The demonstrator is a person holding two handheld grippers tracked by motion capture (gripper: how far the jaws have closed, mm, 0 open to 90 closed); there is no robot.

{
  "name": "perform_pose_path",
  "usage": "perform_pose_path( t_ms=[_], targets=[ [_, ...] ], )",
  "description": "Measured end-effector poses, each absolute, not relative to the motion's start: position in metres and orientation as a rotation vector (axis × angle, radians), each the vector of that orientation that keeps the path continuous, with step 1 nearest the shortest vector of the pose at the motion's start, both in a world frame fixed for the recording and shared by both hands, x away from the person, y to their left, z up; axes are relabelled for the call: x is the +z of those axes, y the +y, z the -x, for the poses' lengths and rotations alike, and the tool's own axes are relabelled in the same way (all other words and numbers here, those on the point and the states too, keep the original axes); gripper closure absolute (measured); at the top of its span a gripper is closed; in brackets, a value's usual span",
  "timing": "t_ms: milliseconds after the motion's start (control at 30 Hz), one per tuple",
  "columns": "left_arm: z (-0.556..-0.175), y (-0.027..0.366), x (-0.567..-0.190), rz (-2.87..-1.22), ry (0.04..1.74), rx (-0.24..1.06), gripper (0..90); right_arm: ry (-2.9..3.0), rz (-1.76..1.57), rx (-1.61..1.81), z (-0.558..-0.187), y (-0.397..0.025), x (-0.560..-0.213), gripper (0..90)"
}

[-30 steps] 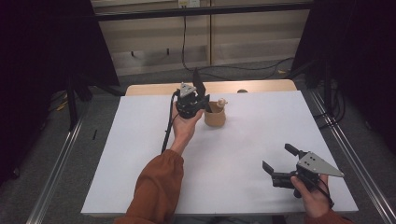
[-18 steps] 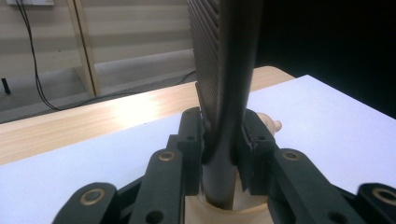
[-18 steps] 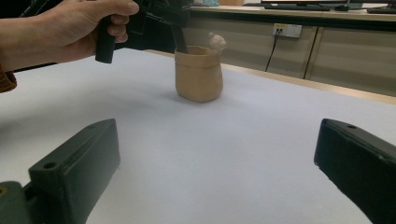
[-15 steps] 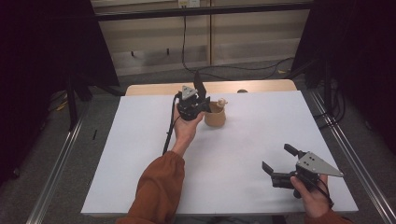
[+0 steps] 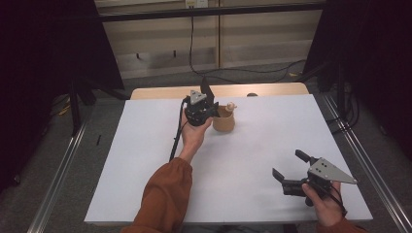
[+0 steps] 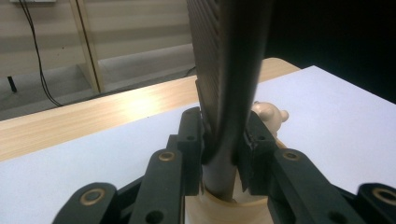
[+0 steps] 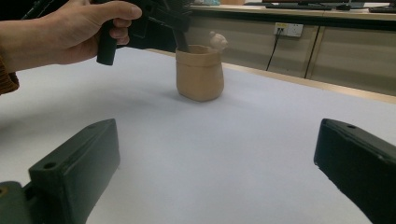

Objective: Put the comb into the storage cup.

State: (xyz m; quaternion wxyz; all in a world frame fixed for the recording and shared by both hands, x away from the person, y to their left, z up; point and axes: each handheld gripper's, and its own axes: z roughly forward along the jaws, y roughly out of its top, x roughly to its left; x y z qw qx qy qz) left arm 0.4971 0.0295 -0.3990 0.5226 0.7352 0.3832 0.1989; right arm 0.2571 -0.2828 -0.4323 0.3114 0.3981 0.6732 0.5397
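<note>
So the tabletop is covered with a plain white sheet, matte and nothing printed on it, and a strip of light wood pokes out along the far edge where the sheet ends. Metal rails run down both long sides of it, over a grey floor. Behind the tabletop there's a pale panelled wall with a black cable hanging down, and dark curtains close off both sides of the room. In the right gripper view you can spot a wall socket on that back panel.

The tan pot sits at the far middle of the sheet, upright, soft-looking sides, with a little pale knob-shaped thing sticking out of its top. The left gripper is right over it, held by a hand in a rust-orange sleeve. Its fingers are pinched narrow onto a dark flat utensil that stands up out of the pot; the left gripper view shows both fingers clamped on its stem just above the rim.

The right gripper is way off at the near right corner, low over the bare sheet, well apart from the pot. Its fingers are spread wide with nothing between them.
</note>
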Motion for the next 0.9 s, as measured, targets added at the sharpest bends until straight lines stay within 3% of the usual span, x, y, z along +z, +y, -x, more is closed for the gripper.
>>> perform_pose_path(
  t_ms=[700, 900],
  targets=[
    [-0.4984, 0.0309, -0.4041, -1.767, 0.915, 0.453, 72.7, 1.784, -1.053, 1.427, -0.2574, -0.2823, -0.433, 0.0],
    [-0.4979, 0.0316, -0.4024, -1.744, 0.919, 0.451, 67.3, 1.788, -1.052, 1.425, -0.2575, -0.2821, -0.4332, 0.0]
  ],
)
